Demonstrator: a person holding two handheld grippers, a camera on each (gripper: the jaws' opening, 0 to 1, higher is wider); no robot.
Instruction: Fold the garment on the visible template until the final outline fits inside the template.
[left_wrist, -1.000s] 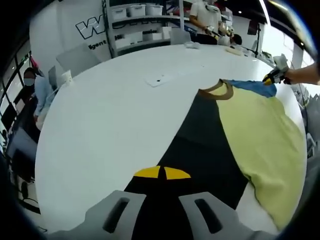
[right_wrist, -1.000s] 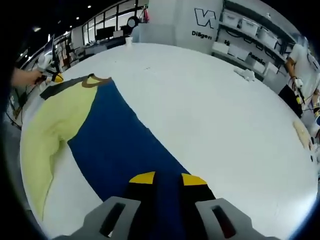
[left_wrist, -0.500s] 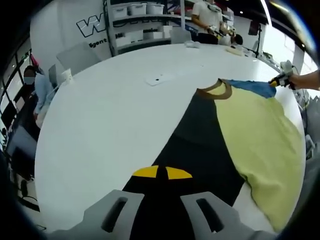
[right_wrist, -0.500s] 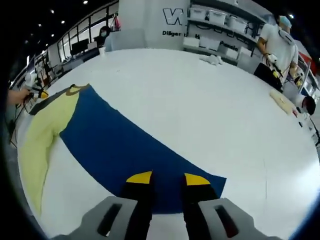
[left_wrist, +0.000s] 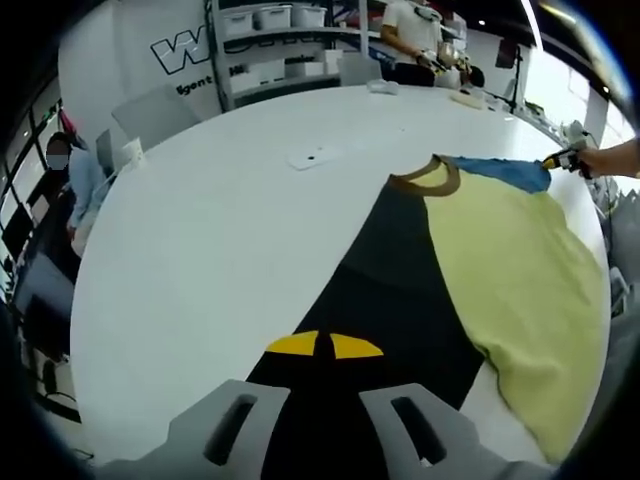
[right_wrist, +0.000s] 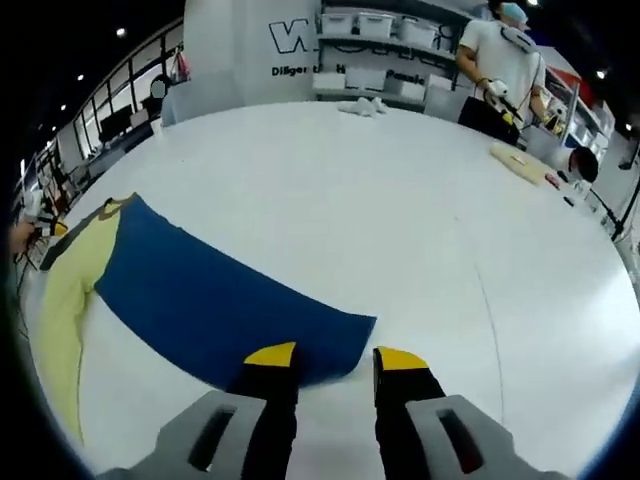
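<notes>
Left gripper view: we see our left gripper (left_wrist: 325, 346) closed, its yellow tips meeting with no gap over the dark panel of the garment (left_wrist: 430, 300). The cloth runs right under the tips and down between the grey jaw bodies, so we read it as pinched. From the jaws the dark panel stretches away to a brown collar (left_wrist: 426, 178), with a pale yellow-green panel beside it on the right and a strip of blue past the collar. At that far blue corner sits the other gripper, held by a hand (left_wrist: 600, 160).

The garment lies flat on a white table (left_wrist: 220, 240). A small white flat item (left_wrist: 314, 157) rests on the table beyond the collar, apart from the cloth. Shelving with white bins (left_wrist: 275, 45) stands behind; a person (left_wrist: 415, 35) works at the far edge, another person (left_wrist: 75, 185) stands at left.

Right gripper view: our right gripper (right_wrist: 335, 357) has its jaws parted, a clear gap of white table between the yellow tips. The left tip lies on the near edge of the blue panel; the right tip is over bare table. We cannot tell whether the cloth is held. The blue panel spreads left toward the yellow-green part and collar. A person in white (right_wrist: 500, 60) stands behind the table.
</notes>
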